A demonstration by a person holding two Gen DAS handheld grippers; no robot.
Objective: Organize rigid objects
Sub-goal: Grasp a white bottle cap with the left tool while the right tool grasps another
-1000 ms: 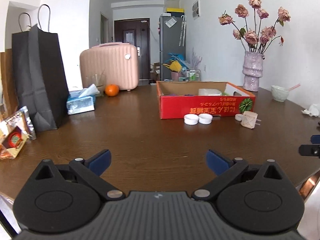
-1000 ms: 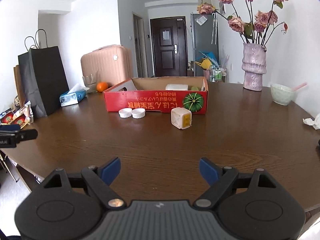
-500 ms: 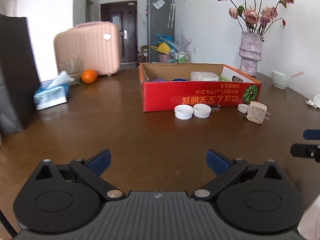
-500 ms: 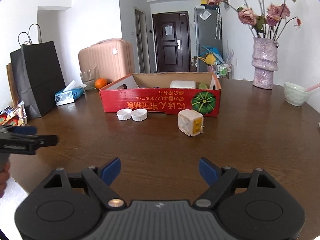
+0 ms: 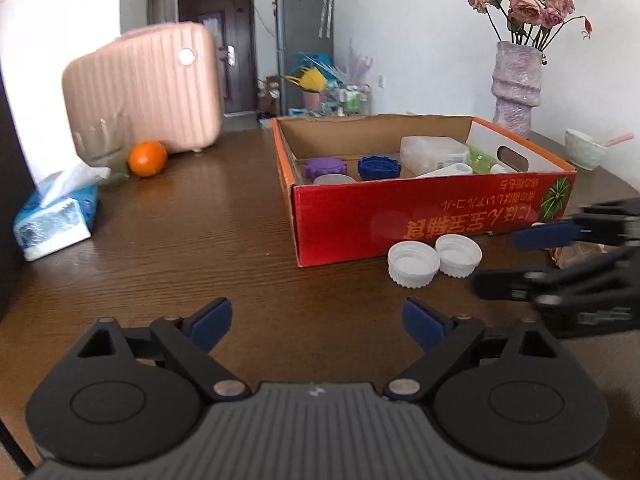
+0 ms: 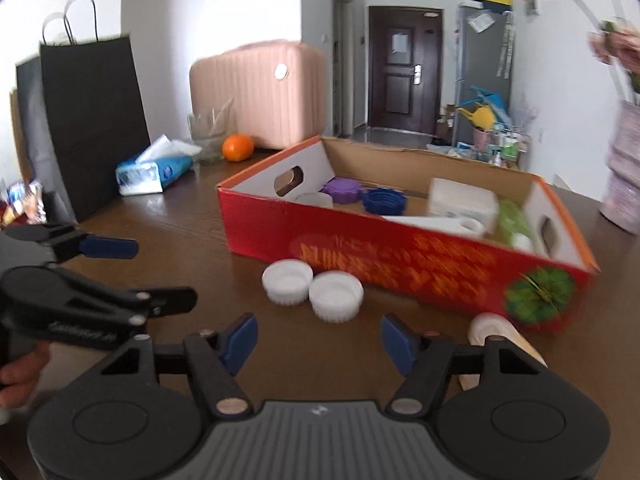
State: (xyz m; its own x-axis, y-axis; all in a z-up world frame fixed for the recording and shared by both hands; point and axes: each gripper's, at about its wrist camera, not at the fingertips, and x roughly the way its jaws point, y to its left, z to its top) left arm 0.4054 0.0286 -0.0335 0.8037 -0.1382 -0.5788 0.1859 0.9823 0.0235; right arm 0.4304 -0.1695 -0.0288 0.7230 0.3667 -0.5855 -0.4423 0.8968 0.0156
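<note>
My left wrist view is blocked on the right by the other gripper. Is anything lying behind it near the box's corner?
Observer: Yes, a blurred cream block lies by the red box's near corner.
Operator: Is it between the right gripper's fingers?
Observer: No. The right gripper is open and empty, and the block is outside its right finger.
Operator: What's the dark thing at my left edge?
Observer: A black paper bag, standing behind the tissue pack.

The bench (image 5: 200,248) is dark wood, grained and glossy. The red box (image 5: 420,216) is printed cardboard (raw brown inside). Two white caps (image 6: 312,288) look like ribbed plastic; the tongs (image 5: 316,322) matt black.
</note>
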